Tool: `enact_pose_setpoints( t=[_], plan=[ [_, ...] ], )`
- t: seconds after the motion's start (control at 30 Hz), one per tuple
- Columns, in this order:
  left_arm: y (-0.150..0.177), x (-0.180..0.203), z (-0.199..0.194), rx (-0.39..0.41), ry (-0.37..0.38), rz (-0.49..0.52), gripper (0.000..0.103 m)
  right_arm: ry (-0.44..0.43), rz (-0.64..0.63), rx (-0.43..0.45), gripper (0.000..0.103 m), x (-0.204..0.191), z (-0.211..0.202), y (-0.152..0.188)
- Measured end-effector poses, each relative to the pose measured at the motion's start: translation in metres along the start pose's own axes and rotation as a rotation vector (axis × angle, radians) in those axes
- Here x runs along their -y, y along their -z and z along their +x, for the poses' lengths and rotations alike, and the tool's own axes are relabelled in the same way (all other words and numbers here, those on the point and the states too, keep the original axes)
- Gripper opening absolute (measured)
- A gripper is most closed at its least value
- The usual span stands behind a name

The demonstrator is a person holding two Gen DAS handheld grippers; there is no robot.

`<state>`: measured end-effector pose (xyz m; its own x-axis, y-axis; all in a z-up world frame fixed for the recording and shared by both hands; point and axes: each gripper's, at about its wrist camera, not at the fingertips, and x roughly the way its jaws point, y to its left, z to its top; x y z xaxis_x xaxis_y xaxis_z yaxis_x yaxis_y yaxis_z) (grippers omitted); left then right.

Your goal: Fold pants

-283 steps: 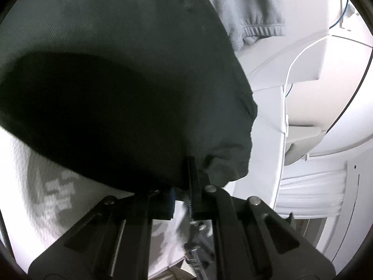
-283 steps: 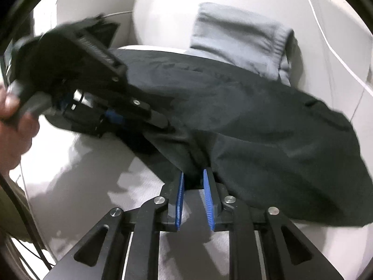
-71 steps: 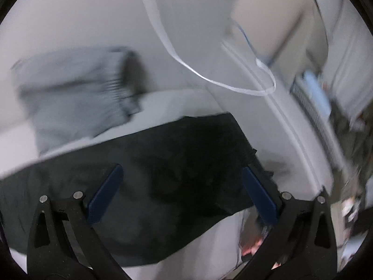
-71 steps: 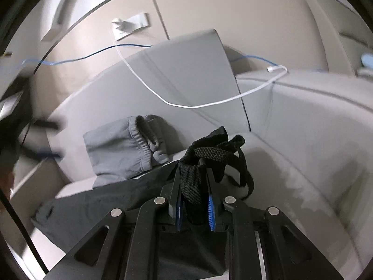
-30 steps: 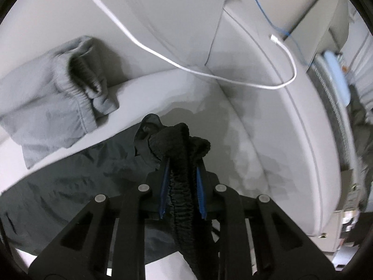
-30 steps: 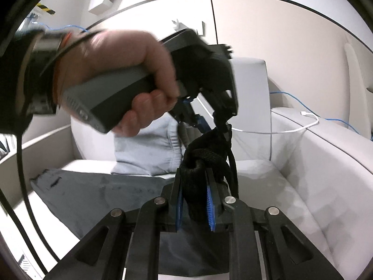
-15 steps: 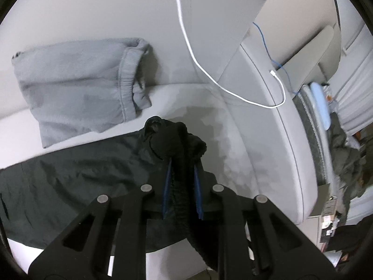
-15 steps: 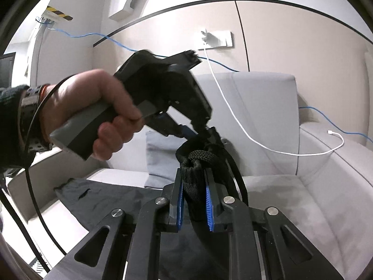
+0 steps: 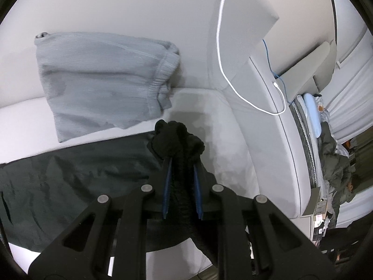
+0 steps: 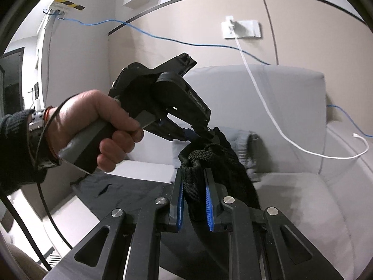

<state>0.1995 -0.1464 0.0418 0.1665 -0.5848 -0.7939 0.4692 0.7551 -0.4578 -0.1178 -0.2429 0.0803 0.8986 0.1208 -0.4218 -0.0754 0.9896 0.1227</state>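
The black pants (image 9: 70, 170) lie spread on the pale grey sofa seat (image 9: 223, 126), legs running left. Their bunched elastic waistband (image 9: 177, 137) is lifted off the seat. My left gripper (image 9: 181, 163) is shut on the waistband. My right gripper (image 10: 194, 175) is shut on the same waistband (image 10: 205, 161) close beside it. The left gripper (image 10: 205, 134), held by a hand, shows in the right wrist view just above the bunched fabric. The pants legs (image 10: 130, 193) trail down to the left there.
Folded light grey sweatpants (image 9: 102, 81) lean on the sofa back behind the black pants, and show behind the waistband (image 10: 244, 144). A white charging cable (image 9: 233, 70) hangs over the right backrest, beside a blue cable (image 10: 163, 37). Bedding and clothes (image 9: 333, 154) lie beyond the sofa arm.
My left gripper went from open over the pants to shut on the waistband beside my right gripper. Both have since lifted the waistband higher above the seat.
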Motion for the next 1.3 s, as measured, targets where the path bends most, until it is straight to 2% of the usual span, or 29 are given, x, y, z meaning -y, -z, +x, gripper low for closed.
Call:
enact_pose_setpoints(
  t=[0.23, 0.43, 0.83, 1.3],
  plan=[
    [0.003, -0.050, -0.014, 0.021, 0.018, -0.028, 0.013, -0.133, 0.062, -0.064, 0.015, -0.013, 0.031, -0.010],
    [0.009, -0.093, -0.017, 0.030, 0.025, -0.062, 0.013, -0.178, 0.064, -0.113, 0.015, -0.033, 0.060, -0.015],
    [0.015, -0.144, -0.022, 0.045, 0.006, -0.061, 0.013, -0.243, 0.042, -0.193, 0.015, -0.075, 0.115, -0.008],
    [0.029, -0.204, -0.004, 0.039, -0.008, -0.088, 0.013, -0.268, 0.002, -0.303, 0.015, -0.112, 0.174, 0.022]
  ],
)
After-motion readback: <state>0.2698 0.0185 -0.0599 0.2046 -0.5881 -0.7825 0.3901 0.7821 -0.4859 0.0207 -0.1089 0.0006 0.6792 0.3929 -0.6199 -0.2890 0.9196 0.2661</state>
